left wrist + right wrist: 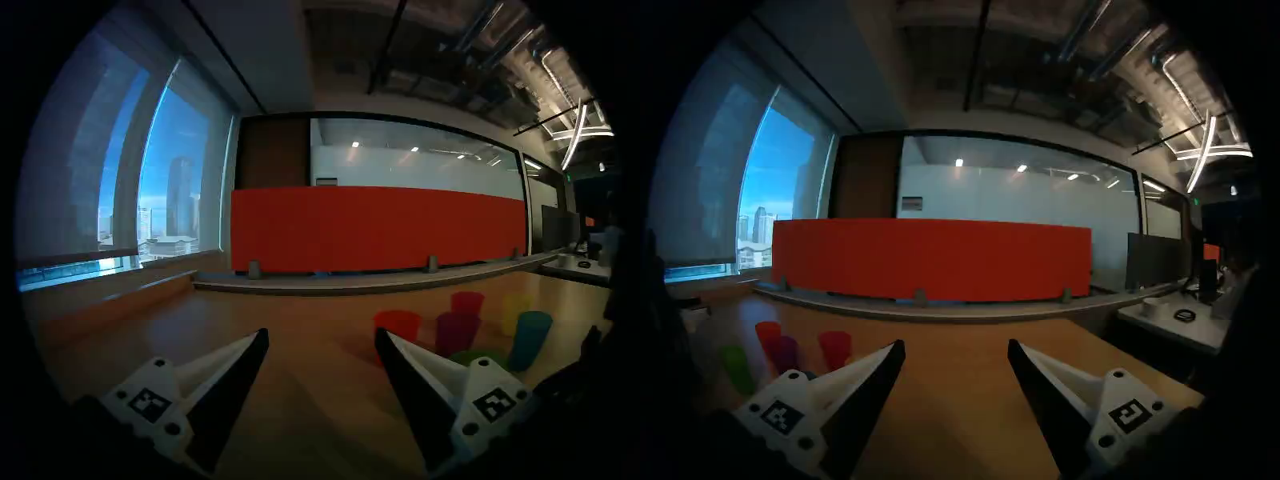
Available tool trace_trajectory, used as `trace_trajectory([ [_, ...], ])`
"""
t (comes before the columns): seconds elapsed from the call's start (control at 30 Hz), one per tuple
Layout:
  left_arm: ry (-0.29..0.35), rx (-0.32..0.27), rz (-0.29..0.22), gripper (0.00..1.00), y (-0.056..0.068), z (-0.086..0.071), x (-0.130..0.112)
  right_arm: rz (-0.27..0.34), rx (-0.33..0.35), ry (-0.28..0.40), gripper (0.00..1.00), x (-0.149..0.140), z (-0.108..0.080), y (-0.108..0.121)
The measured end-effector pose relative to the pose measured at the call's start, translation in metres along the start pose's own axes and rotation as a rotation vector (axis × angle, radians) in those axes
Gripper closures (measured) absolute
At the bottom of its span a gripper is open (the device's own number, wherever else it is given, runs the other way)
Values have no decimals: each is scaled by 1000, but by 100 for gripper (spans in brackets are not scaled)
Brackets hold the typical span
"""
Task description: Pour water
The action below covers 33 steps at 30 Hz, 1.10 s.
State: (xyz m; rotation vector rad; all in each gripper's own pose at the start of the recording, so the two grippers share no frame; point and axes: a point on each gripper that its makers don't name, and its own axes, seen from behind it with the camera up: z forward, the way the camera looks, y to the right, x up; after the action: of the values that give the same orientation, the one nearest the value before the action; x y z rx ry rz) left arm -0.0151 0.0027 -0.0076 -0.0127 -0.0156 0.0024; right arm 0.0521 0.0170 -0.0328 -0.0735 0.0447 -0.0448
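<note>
In the left gripper view, my left gripper point(322, 336) is open over the wooden table point(320, 400), nothing between its fingers. A cluster of plastic cups stands ahead to its right: an orange-red cup point(398, 326), a purple cup point(457, 331), a dark red cup point(467, 302), a yellow cup point(516, 312), a teal cup point(530, 338) and a green cup point(478, 355) low behind the right finger. In the right gripper view, my right gripper point(957, 346) is open and empty. Left of it stand a red cup point(835, 348), a purple cup point(786, 353), an orange cup point(767, 336) and a green cup point(738, 367).
A long red partition point(376, 228) runs along the table's far edge, with glass wall above. Large windows point(160, 200) lie to the left. A side desk with monitors point(1156, 260) and small items stands at the right. Bare tabletop point(960, 376) stretches ahead of the right gripper.
</note>
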Motion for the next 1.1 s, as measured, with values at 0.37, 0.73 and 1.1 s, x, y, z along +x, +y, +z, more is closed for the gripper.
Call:
trace_trajectory([
  [0.37,0,0,0,2,-1,1,0,13,30,33,0,-23,24,-21],
  [0.73,0,0,0,2,-1,0,0,12,25,43,0,-31,31,-19],
  [1.1,0,0,0,1,-1,0,0,46,18,12,1,-50,34,-4],
])
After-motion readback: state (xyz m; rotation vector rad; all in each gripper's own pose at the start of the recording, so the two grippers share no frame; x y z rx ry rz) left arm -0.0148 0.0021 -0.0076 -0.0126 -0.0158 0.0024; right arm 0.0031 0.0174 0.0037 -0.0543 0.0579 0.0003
